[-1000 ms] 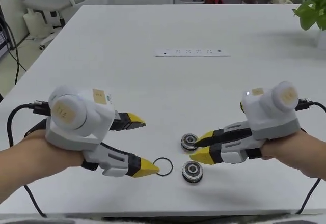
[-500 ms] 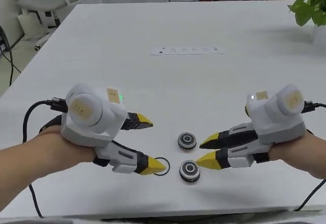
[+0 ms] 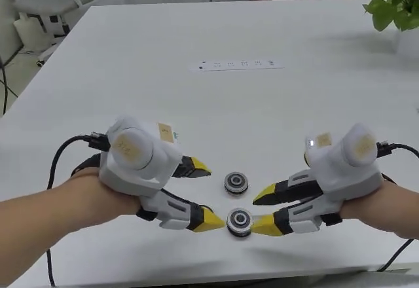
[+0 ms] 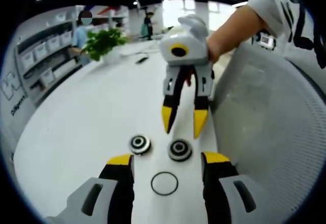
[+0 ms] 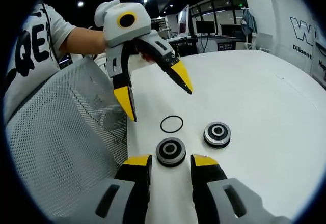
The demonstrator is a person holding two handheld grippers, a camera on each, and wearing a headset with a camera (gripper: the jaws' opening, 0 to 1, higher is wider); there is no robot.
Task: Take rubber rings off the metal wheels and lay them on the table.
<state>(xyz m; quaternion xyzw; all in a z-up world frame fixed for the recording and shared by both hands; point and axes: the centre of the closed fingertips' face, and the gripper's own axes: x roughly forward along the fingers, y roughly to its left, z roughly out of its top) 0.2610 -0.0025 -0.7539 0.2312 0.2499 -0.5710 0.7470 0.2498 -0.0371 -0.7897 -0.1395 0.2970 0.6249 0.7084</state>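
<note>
Right gripper view: right gripper (image 5: 170, 161) unclenched, jaws apart and empty. Near wheel (image 5: 170, 151) lies flat on the table (image 5: 244, 91), hub axis vertical. It is dead ahead of the jaw gap and just off the tips. A thin margin shows on either side, so it is not gripped. A dark band runs round its rim; I take this for a rubber ring not yet removed, but cannot be sure. Just beyond it, a loose rubber ring (image 5: 171, 123) lies flat on the table, apart from both wheels. Far wheel (image 5: 217, 134) sits to the right of that line, with the same dark rim band and nothing touching it.

Past the loose ring is the left gripper (image 5: 155, 90), jaws spread wide with nothing between them, tips pointing back toward the near wheel.

Left gripper view: loose ring lies between this gripper's own jaws. Near wheel is ahead, slightly right of the centre line.

Head view: grippers face each other, with the near wheel between their lower tips. Each tip is just beside it; contact cannot be told.

Judgement: the right gripper is the better aligned, since the wheel lies straight along its axis. Closing would pinch across the wheel's diameter. The left would then work the band from the opposite side. Risk: its lower jaw drags the loose ring.

Far end of the table: socket strip (image 3: 236, 65), then plant (image 3: 393, 0) and chair (image 3: 46, 0).
</note>
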